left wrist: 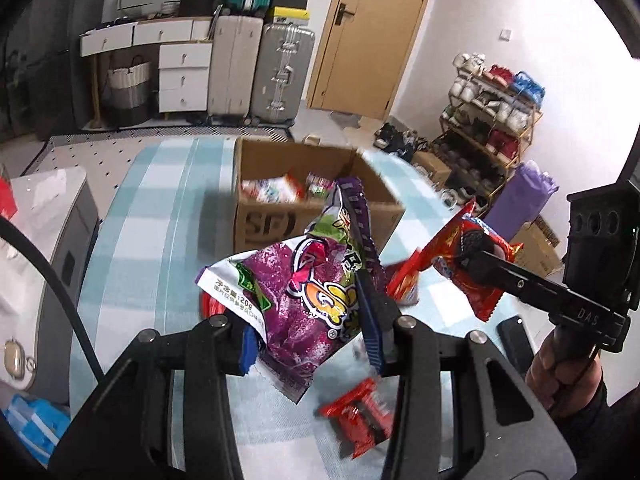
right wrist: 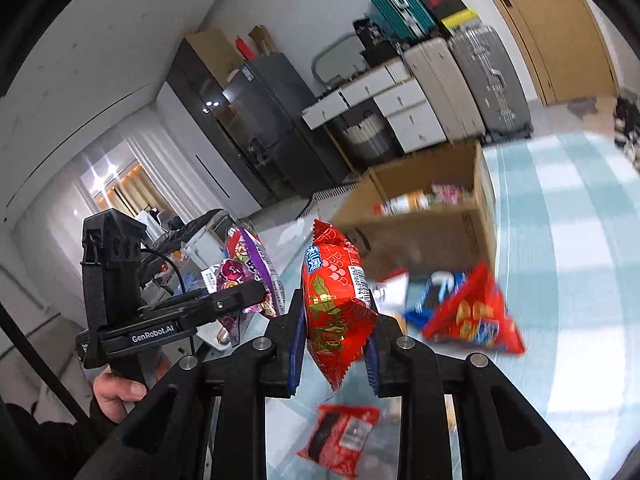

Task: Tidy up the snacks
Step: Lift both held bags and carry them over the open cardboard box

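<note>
My left gripper [left wrist: 312, 344] is shut on a purple snack bag [left wrist: 308, 288] and holds it above the blue checked cloth [left wrist: 160, 248]. My right gripper [right wrist: 334, 356] is shut on a red snack packet [right wrist: 336, 304], also lifted; the packet also shows in the left wrist view [left wrist: 468, 264]. The purple bag also shows in the right wrist view [right wrist: 248, 268]. An open cardboard box [left wrist: 312, 200] with several snacks inside stands just beyond both bags. Loose red packets [left wrist: 360, 412] lie on the cloth below the grippers. A red triangular bag [right wrist: 476, 316] and a blue packet [right wrist: 432, 296] lie near the box [right wrist: 432, 220].
A white appliance [left wrist: 44, 232] stands at the left of the cloth. A black flat object [left wrist: 516, 340] lies at the right. Suitcases [left wrist: 280, 72], white drawers [left wrist: 184, 76], a wooden door [left wrist: 372, 36] and a shoe rack [left wrist: 492, 120] stand behind.
</note>
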### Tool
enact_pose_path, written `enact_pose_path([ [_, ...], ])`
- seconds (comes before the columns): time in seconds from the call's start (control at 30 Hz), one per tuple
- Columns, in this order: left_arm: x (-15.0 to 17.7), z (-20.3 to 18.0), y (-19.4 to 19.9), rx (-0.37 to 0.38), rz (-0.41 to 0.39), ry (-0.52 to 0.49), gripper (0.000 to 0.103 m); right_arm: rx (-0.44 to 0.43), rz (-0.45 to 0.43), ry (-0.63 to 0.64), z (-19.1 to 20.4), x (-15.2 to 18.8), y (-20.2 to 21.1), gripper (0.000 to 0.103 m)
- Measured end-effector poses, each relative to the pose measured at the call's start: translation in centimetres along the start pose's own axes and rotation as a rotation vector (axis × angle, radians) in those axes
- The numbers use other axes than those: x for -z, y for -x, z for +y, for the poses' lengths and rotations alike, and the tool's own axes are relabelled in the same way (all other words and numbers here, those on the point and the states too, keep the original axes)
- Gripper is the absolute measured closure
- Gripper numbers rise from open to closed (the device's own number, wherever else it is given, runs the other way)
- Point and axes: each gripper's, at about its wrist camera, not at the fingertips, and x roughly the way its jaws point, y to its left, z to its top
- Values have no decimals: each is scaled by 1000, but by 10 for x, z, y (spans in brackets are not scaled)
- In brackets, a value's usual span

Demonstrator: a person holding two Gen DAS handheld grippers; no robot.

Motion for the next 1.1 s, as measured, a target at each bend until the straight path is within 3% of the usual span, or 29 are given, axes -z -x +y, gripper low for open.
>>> enact_pose_path([
  [0.27, -66, -5, 21, 27, -62, -32, 65, 7, -56, 64, 18, -74, 15, 78],
  [0.53, -150, -9, 7, 72, -59, -56, 65, 55, -104, 144, 28, -143, 24, 78],
  [0.63, -181, -12, -7, 64, -48, -75, 65, 103, -117, 215, 33, -169, 17, 78],
  [0.77, -211, -21, -39, 39, -36, -90, 65, 116, -99, 215, 29, -198, -6, 78],
  [0.83, -223, -18, -59, 66, 4, -84, 65, 128, -80, 215, 23, -206, -21, 78],
  [1.1, -231, 12, -126, 61, 82, -24, 65, 168, 23, 186, -14, -214, -83, 78],
])
